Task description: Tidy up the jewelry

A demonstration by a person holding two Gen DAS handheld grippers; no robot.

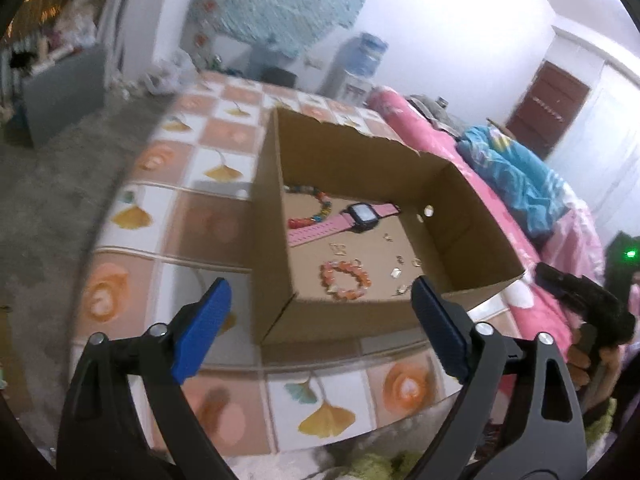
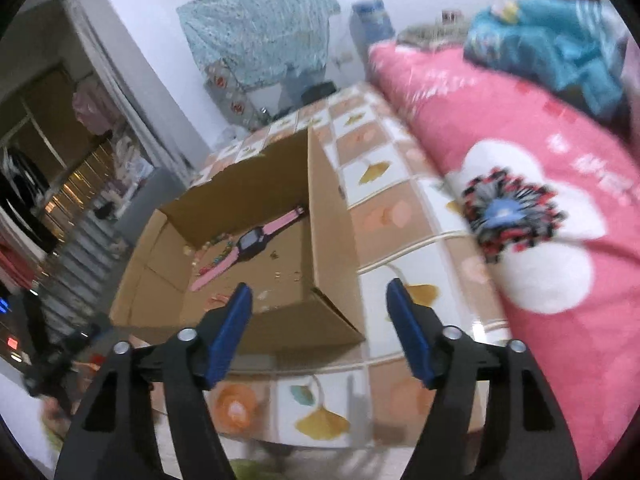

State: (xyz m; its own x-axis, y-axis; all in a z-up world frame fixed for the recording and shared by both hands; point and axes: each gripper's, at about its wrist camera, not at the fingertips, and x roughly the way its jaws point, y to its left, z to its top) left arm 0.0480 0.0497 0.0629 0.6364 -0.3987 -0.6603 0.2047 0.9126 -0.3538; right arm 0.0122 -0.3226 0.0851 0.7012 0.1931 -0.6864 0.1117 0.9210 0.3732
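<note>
Both the left tongs (image 1: 322,322) and the right tongs (image 2: 320,324) are hanging wide open and empty before the cardboard box (image 1: 472,200) sitting on the tiled bench (image 1: 192,216). Inside it are lying a pink watch (image 1: 362,216), a multicolored bead bracelet (image 1: 316,204), an orange bead bracelet (image 1: 345,280) and small earrings (image 1: 400,266).

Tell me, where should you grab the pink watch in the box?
Probably by the pink strap, not the dark face. The watch lies flat and stretched out on the box floor, so the strap is a thin strip the fingers can close across. Come straight down from above, since the cardboard walls block the sides. The left gripper is open, near the box.
</note>
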